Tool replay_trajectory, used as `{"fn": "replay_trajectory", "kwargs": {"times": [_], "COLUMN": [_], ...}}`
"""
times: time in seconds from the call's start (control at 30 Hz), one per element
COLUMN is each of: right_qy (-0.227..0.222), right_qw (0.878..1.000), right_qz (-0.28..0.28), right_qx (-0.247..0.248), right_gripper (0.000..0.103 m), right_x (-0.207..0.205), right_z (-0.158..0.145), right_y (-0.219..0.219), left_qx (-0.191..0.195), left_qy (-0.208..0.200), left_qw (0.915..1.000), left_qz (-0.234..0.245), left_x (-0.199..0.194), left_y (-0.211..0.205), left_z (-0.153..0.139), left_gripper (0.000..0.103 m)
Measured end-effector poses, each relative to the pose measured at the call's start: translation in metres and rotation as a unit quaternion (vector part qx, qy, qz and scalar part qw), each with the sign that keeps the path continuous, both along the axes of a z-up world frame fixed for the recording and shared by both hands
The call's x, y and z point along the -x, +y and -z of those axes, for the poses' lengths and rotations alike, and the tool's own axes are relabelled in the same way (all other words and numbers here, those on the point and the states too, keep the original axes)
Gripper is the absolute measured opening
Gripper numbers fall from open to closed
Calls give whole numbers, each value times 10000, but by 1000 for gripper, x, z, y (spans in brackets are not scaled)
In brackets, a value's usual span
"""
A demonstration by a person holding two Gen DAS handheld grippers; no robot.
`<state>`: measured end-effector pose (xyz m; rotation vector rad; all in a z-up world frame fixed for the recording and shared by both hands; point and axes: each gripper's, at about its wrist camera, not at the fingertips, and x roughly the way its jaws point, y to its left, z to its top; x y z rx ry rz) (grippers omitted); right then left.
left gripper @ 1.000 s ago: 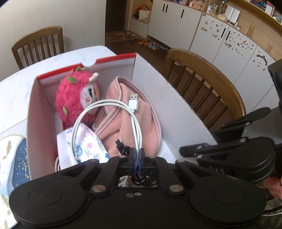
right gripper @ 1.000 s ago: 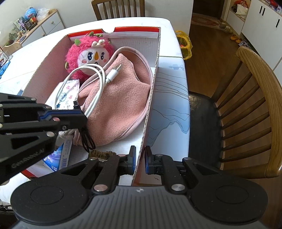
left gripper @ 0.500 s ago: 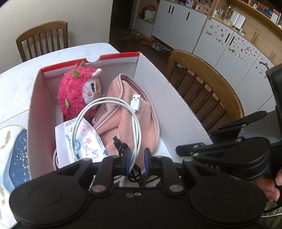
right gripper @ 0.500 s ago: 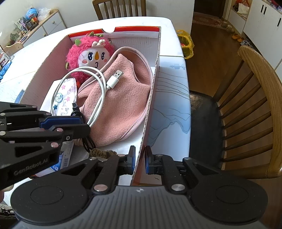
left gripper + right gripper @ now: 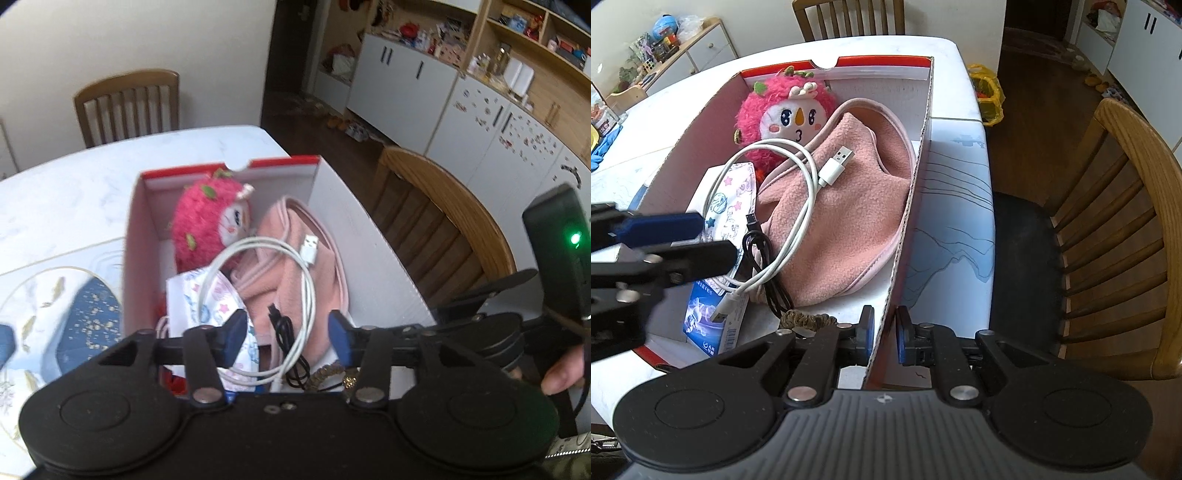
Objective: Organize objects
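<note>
On my left, my left tool [image 5: 287, 330] hangs over the near end of the box [image 5: 925, 122], its jaws just opened to a middling gap with nothing pressed between them. The white cable [image 5: 798, 206] and black cable [image 5: 768, 266] lie loose below, draped across the patterned pouch [image 5: 729, 206] and pink fleece bag [image 5: 842, 221]. At the far end sits the pink plush doll [image 5: 783, 114]. Further right, my right tool [image 5: 884, 332] is pinched nearly shut on the box's right wall, steadying it on the worktop [image 5: 960, 206].

I judge the cables delivered and most of the packing done. What remains to be gathered I cannot tell, since little loose clutter shows near the box.

The right wrist view alone shows the near floor of the box: a blue packet [image 5: 713, 317], the cable's second plug, and a brown hair tie [image 5: 807, 318]. It also shows my grip on the wall. The left wrist view alone shows the decorated mat [image 5: 55, 306] left of the box, and the spread of my left jaws head-on.
</note>
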<state>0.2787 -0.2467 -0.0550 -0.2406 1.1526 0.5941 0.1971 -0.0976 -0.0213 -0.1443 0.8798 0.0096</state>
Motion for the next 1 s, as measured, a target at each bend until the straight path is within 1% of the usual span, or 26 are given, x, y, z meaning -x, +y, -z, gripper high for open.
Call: {"fn": "replay_trajectory", "kwargs": {"times": [0.13, 0.2, 0.27, 0.33, 0.37, 0.4, 0.47, 0.6, 0.77, 1.0], "right_qy": [-6, -25, -31, -32, -37, -45, -62, -80, -184, -521], "right_qw": [10000, 10000, 10000, 10000, 9999, 9999, 9999, 9999, 9998, 9984], "right_qz": [-39, -62, -74, -87, -93, -96, -104, -105, 14, 230], "right_qx": [-14, -8, -12, -19, -23, -23, -16, -14, -21, -25], "right_gripper": [12, 12, 12, 13, 13, 13, 13, 13, 13, 14], "right_x": [0, 0, 1, 1, 1, 1, 1, 1, 2, 10], "right_z": [0, 0, 0, 0, 0, 0, 0, 1, -1, -16], "right_y": [-1, 0, -1, -1, -1, -1, 0, 1, 2, 3], "left_qx": [-42, -66, -56, -63, -85, -100, -86, -61, -113, -94], "left_qy": [-106, -138, -182, -222, -245, -267, -296, -296, -332, -376], "left_qw": [9997, 9993, 9988, 9982, 9978, 9974, 9970, 9961, 9959, 9963], "left_qz": [-229, -341, -446, -551, -611, -664, -715, -832, -836, -761], "left_x": [8, 11, 15, 19, 20, 22, 25, 28, 32, 41], "left_y": [2, 5, 7, 10, 11, 12, 15, 22, 31, 42], "left_z": [-8, -11, -14, -18, -19, -20, -21, -20, -19, -20], "left_gripper": [58, 63, 65, 72, 79, 83, 86, 98, 99, 100]}}
